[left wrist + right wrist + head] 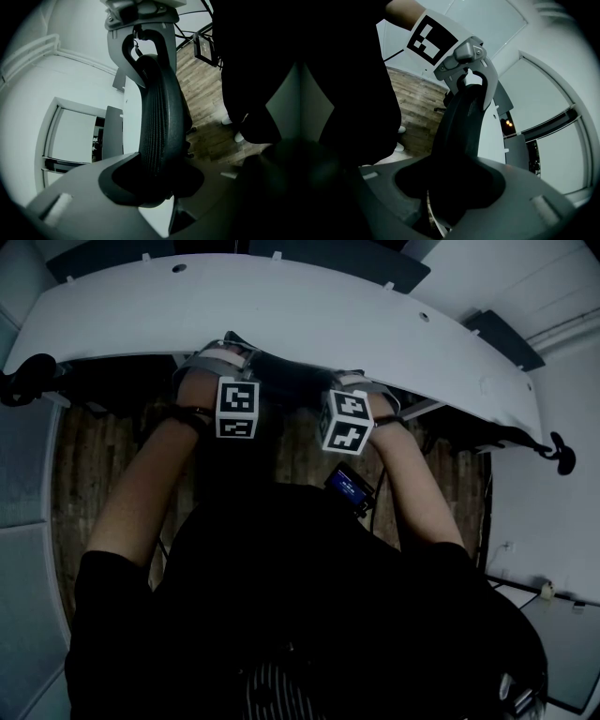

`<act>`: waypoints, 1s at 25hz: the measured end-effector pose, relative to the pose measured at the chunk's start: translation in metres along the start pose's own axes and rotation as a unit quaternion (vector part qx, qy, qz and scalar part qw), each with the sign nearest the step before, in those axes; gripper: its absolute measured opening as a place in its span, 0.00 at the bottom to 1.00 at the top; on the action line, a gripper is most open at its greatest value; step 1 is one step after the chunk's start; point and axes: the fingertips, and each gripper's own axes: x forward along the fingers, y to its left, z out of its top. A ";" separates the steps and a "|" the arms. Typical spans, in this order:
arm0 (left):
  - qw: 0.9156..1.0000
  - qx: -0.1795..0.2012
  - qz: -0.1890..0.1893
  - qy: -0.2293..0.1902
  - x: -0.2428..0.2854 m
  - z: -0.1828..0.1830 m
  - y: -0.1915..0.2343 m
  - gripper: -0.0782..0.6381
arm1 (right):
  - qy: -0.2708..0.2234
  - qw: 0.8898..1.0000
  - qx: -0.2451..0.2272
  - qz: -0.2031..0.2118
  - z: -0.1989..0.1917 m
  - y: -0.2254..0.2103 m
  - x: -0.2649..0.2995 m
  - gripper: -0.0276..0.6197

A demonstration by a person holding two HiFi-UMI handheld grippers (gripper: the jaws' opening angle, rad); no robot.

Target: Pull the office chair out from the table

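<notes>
White counter (309,315) overhung the tucked-in office chair (281,367) in the head view. In the left gripper view, the left gripper (163,161) had its fingers clenched on the chair's stiff mesh back rim. In the right gripper view, the right gripper (446,164) clenched it too, and we judged the chair heavy but free-rolling.

Both bare forearms are stretched forward from the near body, the left forearm (141,488) at the left and the right forearm (417,488) at the right. The left tongs (221,360) and the right tongs (354,382) are held side by side, near each other, pointed down and away, with the marker cubes (236,409) turned upward. Each pair of jaws is closed on the back of the office chair (159,108), whose edge is pinched between them.
</notes>
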 end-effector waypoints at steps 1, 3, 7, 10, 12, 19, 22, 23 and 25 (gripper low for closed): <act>1.000 0.000 -0.003 0.000 0.000 0.000 -0.001 0.30 | 0.001 1.000 -0.001 0.001 0.000 0.001 0.000 0.31; 1.000 -0.004 -0.010 -0.002 -0.001 0.001 -0.003 0.31 | 0.001 1.000 0.000 0.003 0.000 0.003 -0.001 0.31; 0.999 -0.022 -0.027 -0.006 -0.005 0.004 -0.006 0.34 | -0.005 1.000 -0.001 -0.001 0.000 0.006 -0.007 0.30; 0.999 -0.022 -0.024 -0.005 -0.007 0.004 -0.007 0.34 | -0.013 1.000 0.009 -0.003 0.001 0.008 -0.010 0.28; 1.000 -0.022 -0.022 -0.002 -0.008 0.004 -0.008 0.34 | -0.013 1.000 0.009 -0.005 0.001 0.009 -0.012 0.28; 0.999 -0.035 -0.025 -0.003 -0.013 0.012 -0.015 0.37 | -0.018 1.000 0.012 -0.005 -0.001 0.020 -0.016 0.28; 0.999 -0.044 -0.025 -0.007 -0.014 0.013 -0.016 0.38 | -0.020 1.000 0.013 -0.003 0.000 0.021 -0.018 0.28; 0.999 -0.046 -0.026 -0.008 -0.014 0.013 -0.016 0.38 | -0.021 1.000 0.014 -0.001 0.001 0.022 -0.018 0.28; 0.999 -0.047 -0.026 -0.008 -0.014 0.012 -0.017 0.38 | -0.025 1.000 0.014 0.001 0.002 0.022 -0.018 0.28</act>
